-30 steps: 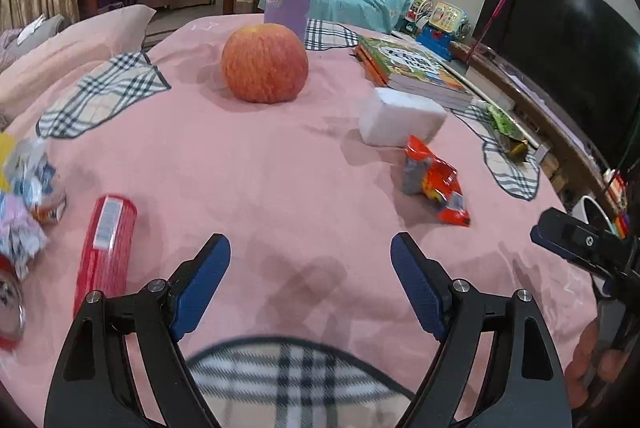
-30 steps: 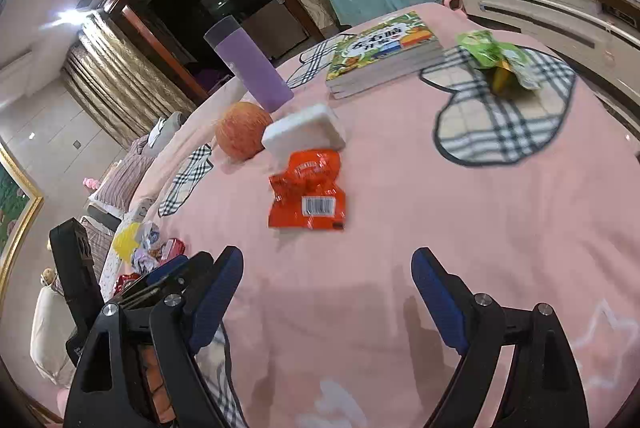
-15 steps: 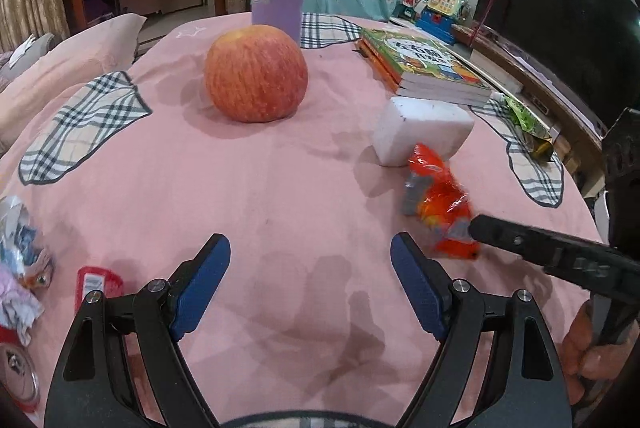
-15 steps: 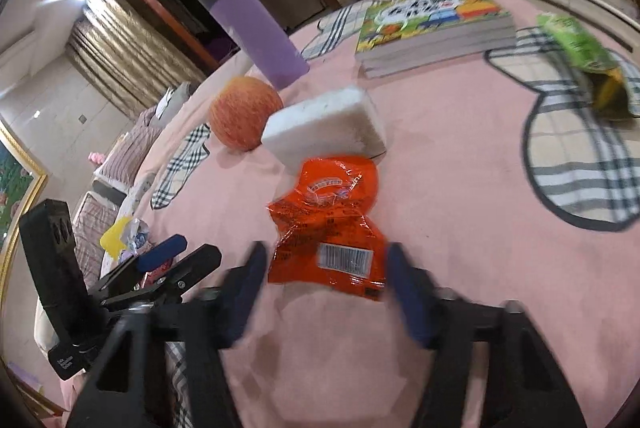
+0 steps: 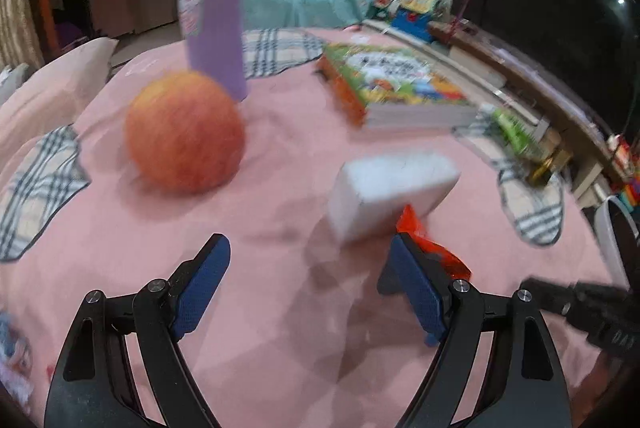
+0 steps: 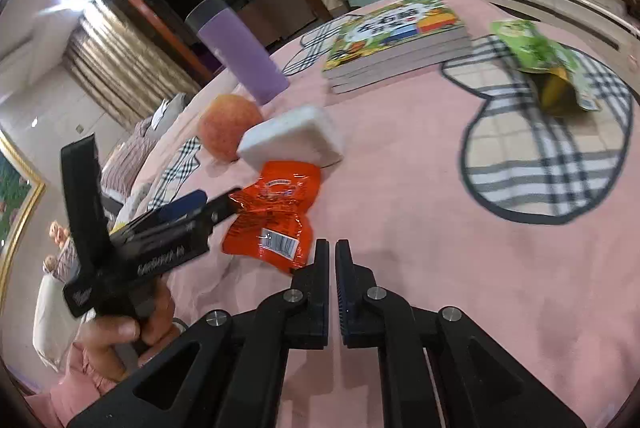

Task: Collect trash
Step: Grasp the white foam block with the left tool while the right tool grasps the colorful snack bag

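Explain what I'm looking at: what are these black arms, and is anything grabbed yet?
No robot: a person holds tongs in each hand, each with a camera looking along its fingers. One picture is from the left tongs, open and empty; the other from the right tongs, closing with nothing visibly between them, the orange wrapper lying just beside. On the pink cover also sit an apple, white block, purple bottle, books and green packet.
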`<control>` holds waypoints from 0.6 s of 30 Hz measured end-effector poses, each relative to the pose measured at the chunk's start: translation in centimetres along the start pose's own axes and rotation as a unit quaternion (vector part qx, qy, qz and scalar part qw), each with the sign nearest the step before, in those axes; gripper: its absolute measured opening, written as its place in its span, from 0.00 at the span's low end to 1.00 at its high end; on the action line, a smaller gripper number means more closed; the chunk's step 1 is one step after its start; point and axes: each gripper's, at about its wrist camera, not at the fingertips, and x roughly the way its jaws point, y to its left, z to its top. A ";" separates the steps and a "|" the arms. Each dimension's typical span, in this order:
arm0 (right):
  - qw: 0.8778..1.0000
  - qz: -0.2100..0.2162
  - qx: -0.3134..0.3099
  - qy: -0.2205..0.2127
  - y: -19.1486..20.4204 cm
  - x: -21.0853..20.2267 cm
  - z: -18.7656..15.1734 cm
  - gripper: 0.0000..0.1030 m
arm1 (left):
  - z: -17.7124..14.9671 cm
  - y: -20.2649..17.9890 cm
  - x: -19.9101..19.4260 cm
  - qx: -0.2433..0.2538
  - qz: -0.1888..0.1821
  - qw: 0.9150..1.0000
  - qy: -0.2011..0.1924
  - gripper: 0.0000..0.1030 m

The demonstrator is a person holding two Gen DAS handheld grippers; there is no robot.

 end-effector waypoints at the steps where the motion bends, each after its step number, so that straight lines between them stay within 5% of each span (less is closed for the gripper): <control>1: 1.000 -0.002 0.004 -0.003 -0.4 -0.3 -0.1 0.07 | 0.4 -0.3 0.3 0.002 -0.009 1.000 -0.003 0.82; 5: 0.999 -0.012 0.027 -0.012 -1.6 -1.1 -0.4 0.07 | 1.3 -1.9 1.5 0.018 -0.040 0.999 -0.010 0.79; 6: 0.999 -0.014 0.030 -0.013 -1.9 -1.3 -0.4 0.07 | 1.3 -2.4 1.5 0.022 -0.050 0.998 -0.010 0.73; 7: 0.999 -0.016 0.035 -0.015 -2.2 -1.5 -0.5 0.07 | 1.2 -3.1 1.5 0.031 -0.063 0.997 -0.009 0.54; 11: 0.999 -0.022 0.042 -0.020 -2.7 -2.2 -0.6 0.08 | 0.7 -4.2 -0.1 0.052 -0.053 0.997 -0.022 0.34; 18: 0.999 -0.016 0.045 -0.026 -2.2 -2.6 -0.8 0.14 | -2.1 -3.2 -4.9 0.009 -0.075 0.997 -0.017 0.32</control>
